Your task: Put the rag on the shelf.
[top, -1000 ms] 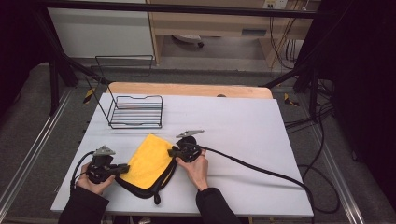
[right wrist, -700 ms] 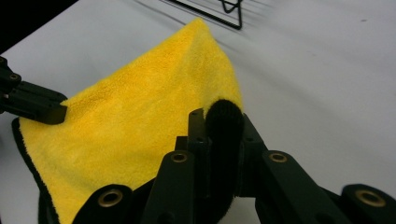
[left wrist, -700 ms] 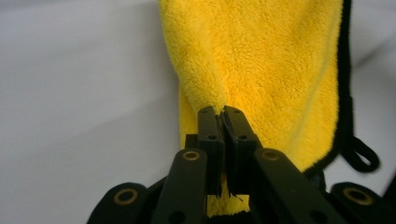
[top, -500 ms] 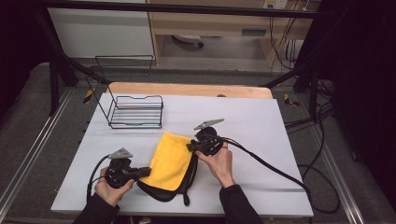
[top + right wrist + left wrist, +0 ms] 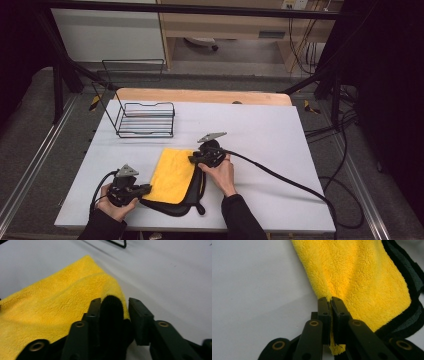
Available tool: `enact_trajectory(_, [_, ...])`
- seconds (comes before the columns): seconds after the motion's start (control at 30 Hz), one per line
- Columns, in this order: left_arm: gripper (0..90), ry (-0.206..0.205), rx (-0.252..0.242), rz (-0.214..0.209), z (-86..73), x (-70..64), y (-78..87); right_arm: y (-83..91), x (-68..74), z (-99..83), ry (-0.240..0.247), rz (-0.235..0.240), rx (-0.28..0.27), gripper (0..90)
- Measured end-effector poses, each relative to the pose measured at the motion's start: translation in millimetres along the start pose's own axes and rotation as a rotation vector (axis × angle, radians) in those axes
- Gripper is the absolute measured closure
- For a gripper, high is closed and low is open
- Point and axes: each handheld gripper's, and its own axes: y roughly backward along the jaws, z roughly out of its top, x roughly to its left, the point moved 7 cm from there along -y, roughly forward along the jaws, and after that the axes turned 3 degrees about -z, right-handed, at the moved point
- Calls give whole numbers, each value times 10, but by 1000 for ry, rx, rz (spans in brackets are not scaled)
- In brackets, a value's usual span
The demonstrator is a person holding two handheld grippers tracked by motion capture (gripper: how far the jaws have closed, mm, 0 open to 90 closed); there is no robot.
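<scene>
Both grippers, left (image 5: 330, 301) clamped on cloth (image 5: 174, 175), right (image 5: 112, 302) apart (black hem between), needed even tension.

Yellow cloth (image 5: 173, 174), black-edged, folded flat on table's near-left.

One yellow cloth (image 5: 173, 174), one wire rack (image 5: 145, 119), two tongs, left (image 5: 148, 188) and right (image 5: 191, 159).

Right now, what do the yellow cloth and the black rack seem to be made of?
The yellow cloth looks like plush microfibre or fleece: its nap is fuzzy and matte, with a dark sewn border. The black rack seems to be thin metal wire, probably coated, as its rods are slim and evenly black.
</scene>
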Motion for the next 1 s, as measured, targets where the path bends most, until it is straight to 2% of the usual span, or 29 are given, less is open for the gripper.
enact_trajectory(0.07, [820, -27, -8, -6, 39, 1, 28, 56, -25, 30, 7, -23, -32, 554])
enact_trajectory(0.13, [731, -42, -35, -3, 117, 43, 65, 125, -39, 48, 13, -28, -53, 474])
enact_trajectory(0.2, [580, -36, -56, 8, 220, 114, 79, 200, -60, 42, 20, -39, -61, 425])
enact_trajectory(0.27, [448, -40, -69, 0, 334, 189, 60, 275, -85, 28, 23, -46, -67, 354])
enact_trajectory(0.33, [372, -39, -71, 5, 442, 260, 15, 346, -107, 9, 18, -52, -71, 324])
enact_trajectory(0.4, [318, -30, -75, -13, 543, 311, -53, 403, -128, -16, 15, -49, -84, 269])
enact_trajectory(0.47, [306, -30, -85, -25, 640, 352, -126, 453, -134, -54, 14, -45, -87, 226])
enact_trajectory(0.5, [301, -19, -89, -24, 682, 363, -164, 477, -136, -74, 10, -46, -87, 211])
enact_trajectory(0.67, [317, -14, -101, -14, 890, 431, -363, 575, -145, -168, -6, -43, -90, 166])
enact_trajectory(0.73, [353, -9, -110, -18, 955, 448, -440, 611, -147, -194, -14, -49, -94, 159])
enact_trajectory(0.83, [407, -17, -85, 7, 1003, 507, -561, 649, -130, -226, -24, -45, -109, 158])
enact_trajectory(1.0, [534, -24, -44, -25, 981, 524, -697, 657, -100, -224, -37, -33, -121, 185])
